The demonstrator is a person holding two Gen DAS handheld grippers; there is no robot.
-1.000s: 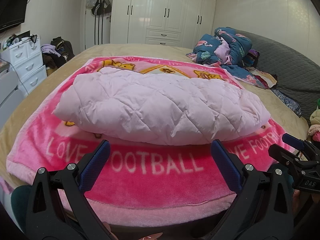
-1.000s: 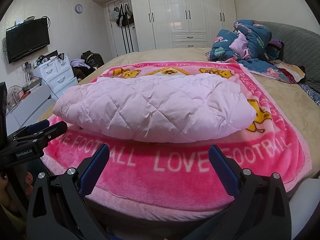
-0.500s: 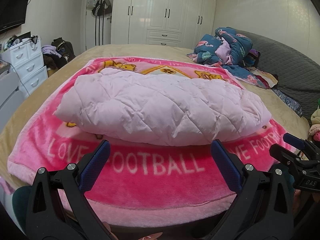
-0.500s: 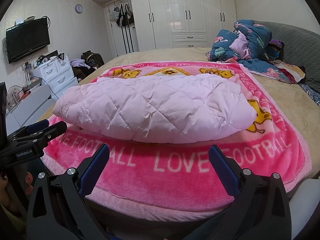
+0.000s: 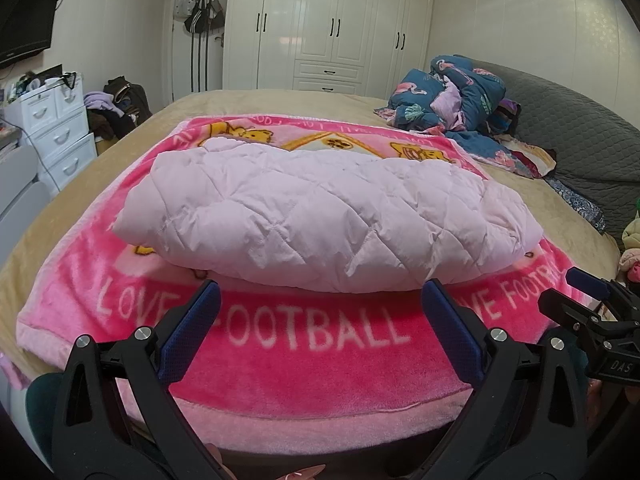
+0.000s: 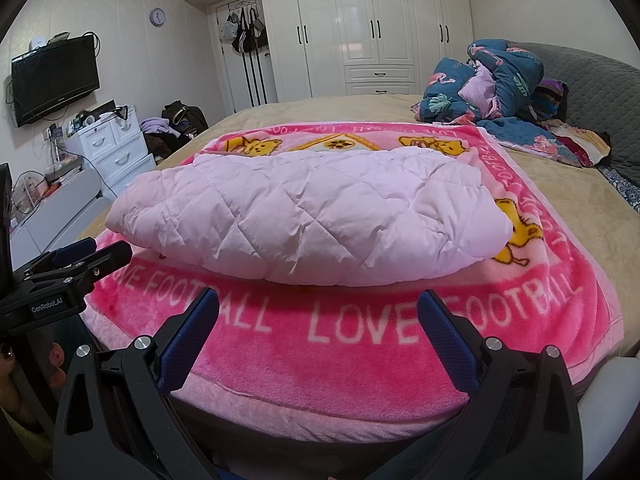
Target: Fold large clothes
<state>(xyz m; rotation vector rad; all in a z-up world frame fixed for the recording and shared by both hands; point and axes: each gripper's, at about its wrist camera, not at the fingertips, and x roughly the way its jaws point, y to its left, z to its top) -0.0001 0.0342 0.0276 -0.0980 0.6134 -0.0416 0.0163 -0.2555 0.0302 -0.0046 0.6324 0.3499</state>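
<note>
Pink coat (image 5: 320, 216) lies folded on blanket (image 5: 304, 364) | left gripper (image 5: 320, 308), right gripper (image 6: 318, 312): wide apart, empty, short of it | folding looks done, perhaps tidying left

You see a pink blanket (image 6: 400, 360) spread flat on the tan bed (image 6: 580, 188), its near border lettered "LOVE FOOTBALL". At the far right of the bed, note a heap of blue flowered bedding (image 6: 492, 84) against the grey headboard (image 6: 600, 84). Beyond the bed stands a white wardrobe (image 6: 372, 28) with dark handles. Bags (image 6: 244, 32) hang on the door to its left, and a round clock (image 6: 158, 16) hangs on the wall. On your left, locate a wall-mounted television (image 6: 56, 78) above a white drawer unit (image 6: 116, 148). Dark clothes (image 6: 176, 124) lie piled beside the unit.
</note>
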